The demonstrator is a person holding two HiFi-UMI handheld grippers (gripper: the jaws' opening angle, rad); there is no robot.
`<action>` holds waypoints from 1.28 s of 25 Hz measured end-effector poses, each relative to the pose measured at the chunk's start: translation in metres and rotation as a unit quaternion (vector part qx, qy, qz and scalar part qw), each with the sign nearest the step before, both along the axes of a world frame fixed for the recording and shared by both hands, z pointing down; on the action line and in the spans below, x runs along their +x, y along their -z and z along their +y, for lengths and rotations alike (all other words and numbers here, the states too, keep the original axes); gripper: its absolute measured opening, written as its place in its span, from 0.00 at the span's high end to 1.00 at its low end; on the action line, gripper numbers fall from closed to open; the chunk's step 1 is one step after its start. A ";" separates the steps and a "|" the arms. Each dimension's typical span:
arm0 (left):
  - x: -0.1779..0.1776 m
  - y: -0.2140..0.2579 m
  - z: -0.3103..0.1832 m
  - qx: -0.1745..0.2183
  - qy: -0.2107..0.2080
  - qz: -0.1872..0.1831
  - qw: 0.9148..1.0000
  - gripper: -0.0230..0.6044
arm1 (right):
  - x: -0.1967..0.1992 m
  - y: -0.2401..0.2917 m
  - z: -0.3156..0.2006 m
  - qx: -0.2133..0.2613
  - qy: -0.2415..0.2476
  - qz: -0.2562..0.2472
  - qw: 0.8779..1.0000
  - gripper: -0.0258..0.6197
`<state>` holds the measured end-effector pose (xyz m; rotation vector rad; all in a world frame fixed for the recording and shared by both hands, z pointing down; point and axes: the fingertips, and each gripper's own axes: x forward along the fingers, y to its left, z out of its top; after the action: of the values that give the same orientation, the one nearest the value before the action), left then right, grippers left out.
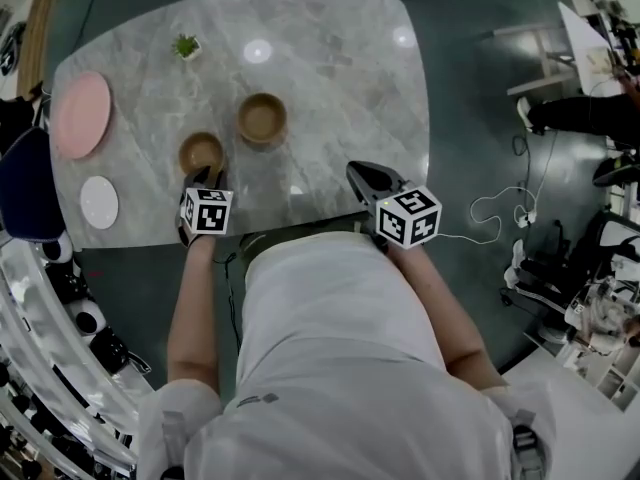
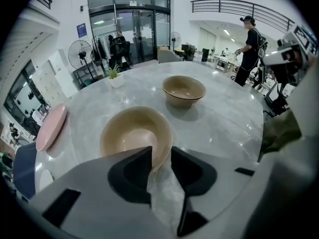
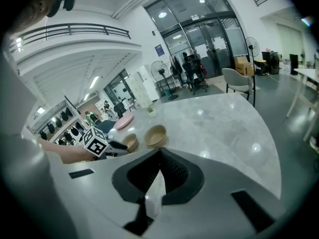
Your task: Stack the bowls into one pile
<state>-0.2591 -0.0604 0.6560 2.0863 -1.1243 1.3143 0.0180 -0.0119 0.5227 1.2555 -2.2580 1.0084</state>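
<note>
Two tan bowls stand apart on the marble table (image 1: pixel 330 68). The smaller bowl (image 1: pixel 201 152) is nearer me and the larger bowl (image 1: pixel 262 119) sits just behind it to the right. My left gripper (image 1: pixel 205 178) points steeply down at the smaller bowl's near edge. In the left gripper view the smaller bowl (image 2: pixel 135 133) rests on the table with its near right rim between the jaws, which are open with a gap beside the rim. The larger bowl (image 2: pixel 183 89) lies beyond. My right gripper (image 1: pixel 360 173) hovers over the table's near edge, its tips (image 3: pixel 159 152) together on nothing.
A pink plate (image 1: pixel 80 114) and a small white plate (image 1: pixel 99 201) lie at the table's left edge, beside a dark blue chair (image 1: pixel 25 183). A small potted plant (image 1: pixel 186 46) stands at the back. A white cable (image 1: pixel 495 218) trails on the floor at the right.
</note>
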 end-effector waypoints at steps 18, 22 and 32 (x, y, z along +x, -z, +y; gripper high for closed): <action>0.005 0.019 -0.003 0.017 0.003 -0.014 1.000 0.93 | 0.013 0.004 -0.001 0.007 -0.005 -0.018 1.000 0.95; 0.005 0.028 -0.002 0.021 0.011 -0.020 1.000 0.93 | 0.018 0.005 -0.004 0.011 0.002 -0.027 1.000 0.95; 0.032 0.054 -0.005 0.049 0.023 -0.029 0.998 0.93 | 0.043 0.010 -0.005 0.020 0.018 -0.045 0.999 0.95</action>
<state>-0.2267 -0.0652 0.6016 2.0896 -1.2793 1.3312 0.0608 -0.0167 0.5132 1.2027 -2.3725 1.0309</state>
